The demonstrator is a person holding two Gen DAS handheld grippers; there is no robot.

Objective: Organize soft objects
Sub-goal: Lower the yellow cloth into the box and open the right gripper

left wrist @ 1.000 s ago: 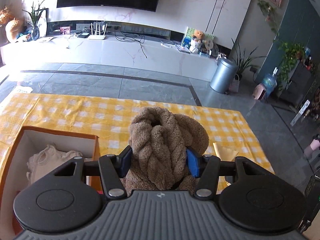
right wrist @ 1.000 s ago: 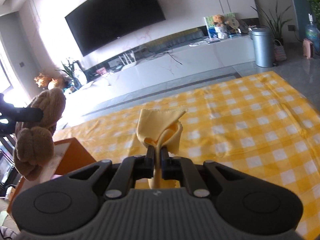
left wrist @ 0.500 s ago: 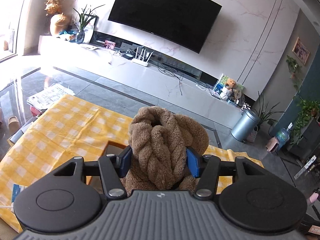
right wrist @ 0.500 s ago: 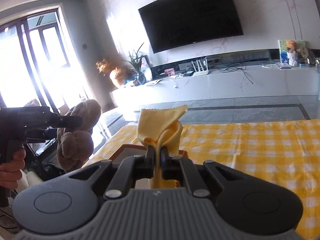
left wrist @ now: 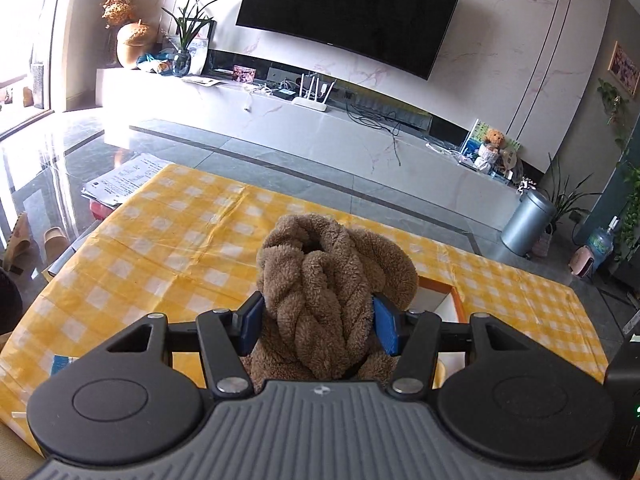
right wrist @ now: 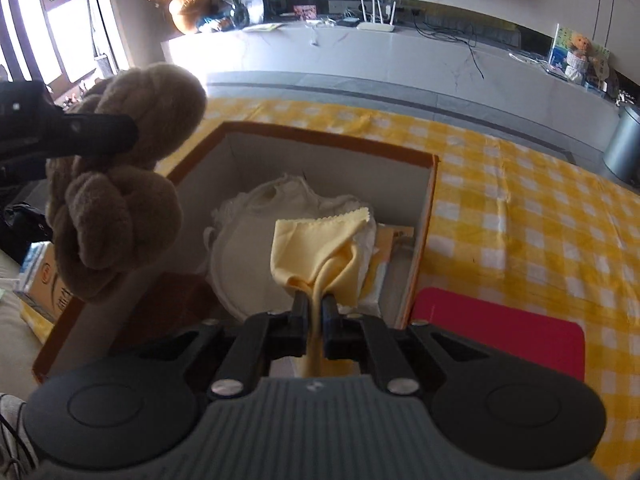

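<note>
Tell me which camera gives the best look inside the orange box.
The right wrist view. It looks down into the orange box, showing its white walls and the whitish fabric already inside, beneath the yellow cloth. The left wrist view shows only a corner of the box behind the brown knotted plush.

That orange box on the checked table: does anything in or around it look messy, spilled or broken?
Nothing looks spilled or broken. The orange box holds a crumpled white fabric, loosely heaped rather than folded. The yellow cloth and brown knotted plush are held above it, not dropped.
</note>
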